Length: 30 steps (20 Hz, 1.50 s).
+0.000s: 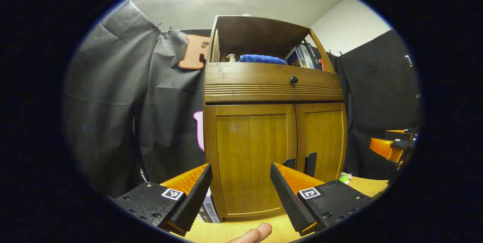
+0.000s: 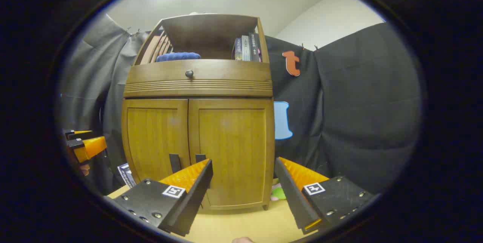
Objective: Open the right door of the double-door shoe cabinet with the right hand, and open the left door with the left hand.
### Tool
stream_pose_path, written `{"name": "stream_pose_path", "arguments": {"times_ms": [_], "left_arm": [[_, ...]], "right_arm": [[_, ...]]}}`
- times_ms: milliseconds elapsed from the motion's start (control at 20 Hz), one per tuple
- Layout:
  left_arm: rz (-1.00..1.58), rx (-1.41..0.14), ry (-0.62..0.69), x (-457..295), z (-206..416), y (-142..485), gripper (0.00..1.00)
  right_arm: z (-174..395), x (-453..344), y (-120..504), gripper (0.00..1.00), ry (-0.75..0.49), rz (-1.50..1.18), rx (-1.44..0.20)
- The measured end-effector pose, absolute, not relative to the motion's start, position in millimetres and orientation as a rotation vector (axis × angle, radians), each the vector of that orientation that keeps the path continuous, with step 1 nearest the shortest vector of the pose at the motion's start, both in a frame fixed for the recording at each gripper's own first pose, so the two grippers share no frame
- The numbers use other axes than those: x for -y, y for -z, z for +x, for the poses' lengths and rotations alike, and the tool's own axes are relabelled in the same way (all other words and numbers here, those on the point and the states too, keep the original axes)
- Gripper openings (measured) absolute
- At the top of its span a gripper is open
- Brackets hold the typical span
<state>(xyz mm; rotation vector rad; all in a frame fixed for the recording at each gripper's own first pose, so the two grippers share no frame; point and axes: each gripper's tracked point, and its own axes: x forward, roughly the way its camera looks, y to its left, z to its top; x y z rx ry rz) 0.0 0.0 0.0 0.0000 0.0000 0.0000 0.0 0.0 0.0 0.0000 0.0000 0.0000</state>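
A: Right claw [image 2: 243, 182]: spread wide, empty, aimed at the shoe cabinet's [image 2: 198, 84] right door [image 2: 232, 152], likely lining up on its dark handle [image 2: 200, 157].

B: Left claw [image 1: 241, 186]?

A: Equally wide, holding nothing, facing the left door [image 1: 251, 156]. Both doors shut; the cabinet stands on the counter [image 2: 241, 224]. Books [image 2: 247, 48] and a blue towel [image 2: 178, 56] sit above.

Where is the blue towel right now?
The blue towel lies on the cabinet's open top shelf, above the drawer knob and left of the upright books in the right gripper view.
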Motion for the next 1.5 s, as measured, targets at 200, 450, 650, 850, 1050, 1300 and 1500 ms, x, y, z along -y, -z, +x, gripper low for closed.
{"name": "stream_pose_path", "arguments": {"times_ms": [200,450,650,850,1050,1300,1500], "left_arm": [[-0.002,0.004,-0.005,-3.7,1.9,0.7,0.95],[0.017,0.005,-0.011,-2.2,2.9,-4.2,0.94],[0.023,0.021,-0.017,3.9,5.9,-14.4,0.94],[0.003,0.045,-0.020,12.9,7.7,-22.3,0.94],[-0.053,0.040,0.000,26.5,10.3,-14.5,0.94],[-0.055,0.055,0.039,43.4,19.9,4.2,0.94],[-0.063,0.074,0.092,57.5,22.2,18.5,0.94]], "right_arm": [[15.8,-4.9,8.8,0.98,0.001,0.003,-0.020],[25.4,-8.1,11.7,0.98,-0.005,0.016,-0.035],[25.4,-11.4,6.0,0.98,-0.034,0.029,-0.016],[39.8,-26.5,16.6,0.94,-0.098,0.052,-0.048],[63.7,-52.6,23.1,0.98,-0.175,0.046,-0.040],[96.7,-79.6,46.9,0.94,-0.195,-0.012,-0.055],[115.2,-103.0,59.2,0.94,-0.211,-0.012,-0.021]]}}
